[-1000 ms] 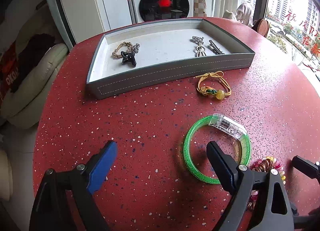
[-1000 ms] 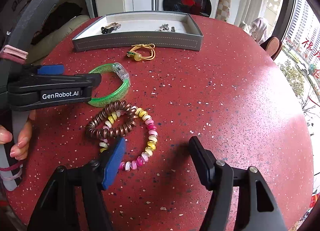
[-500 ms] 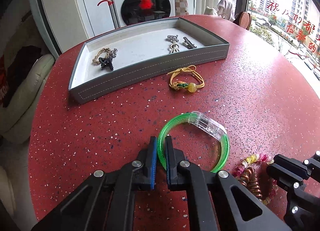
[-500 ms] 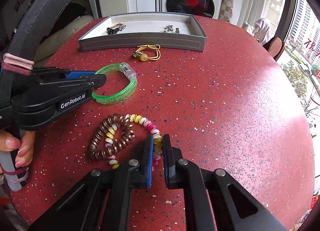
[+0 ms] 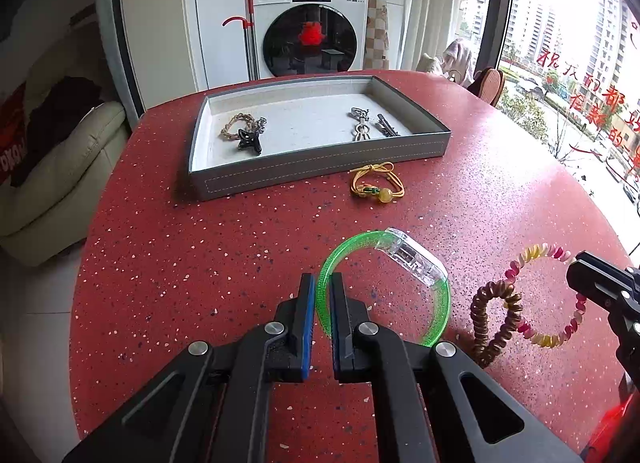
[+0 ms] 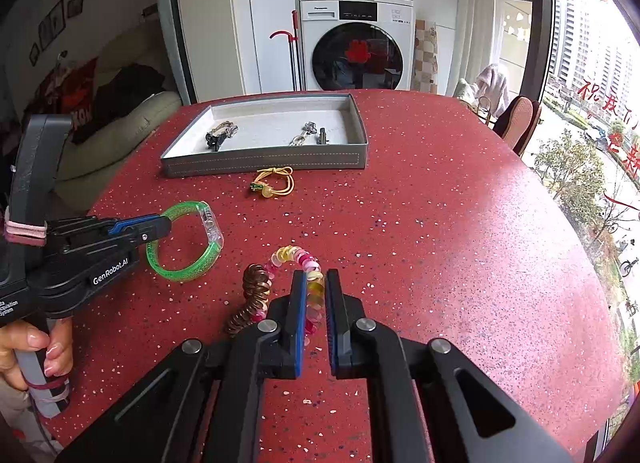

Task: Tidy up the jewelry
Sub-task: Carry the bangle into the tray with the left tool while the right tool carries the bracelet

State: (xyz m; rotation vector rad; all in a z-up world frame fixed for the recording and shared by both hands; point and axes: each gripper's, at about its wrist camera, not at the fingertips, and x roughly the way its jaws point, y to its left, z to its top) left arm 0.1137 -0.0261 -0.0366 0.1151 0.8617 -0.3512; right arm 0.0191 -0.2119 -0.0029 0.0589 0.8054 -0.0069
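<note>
While clamped, green bangle (image 5: pixel 438 295) between left fingers (image 5: pixel 306 303), above table (image 5: pixel 200 263)

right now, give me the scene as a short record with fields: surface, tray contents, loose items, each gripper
surface: round red speckled table
tray: grey rectangular tray at the far side, pale lining
tray contents: braided beige bracelet, black clip, silver metal pieces
loose items: yellow cord bracelet with amber bead just in front of the tray
left gripper: shut on the translucent green bangle
right gripper: shut on the pink and yellow beaded bracelet
tangled with it: brown coiled hair tie
</note>
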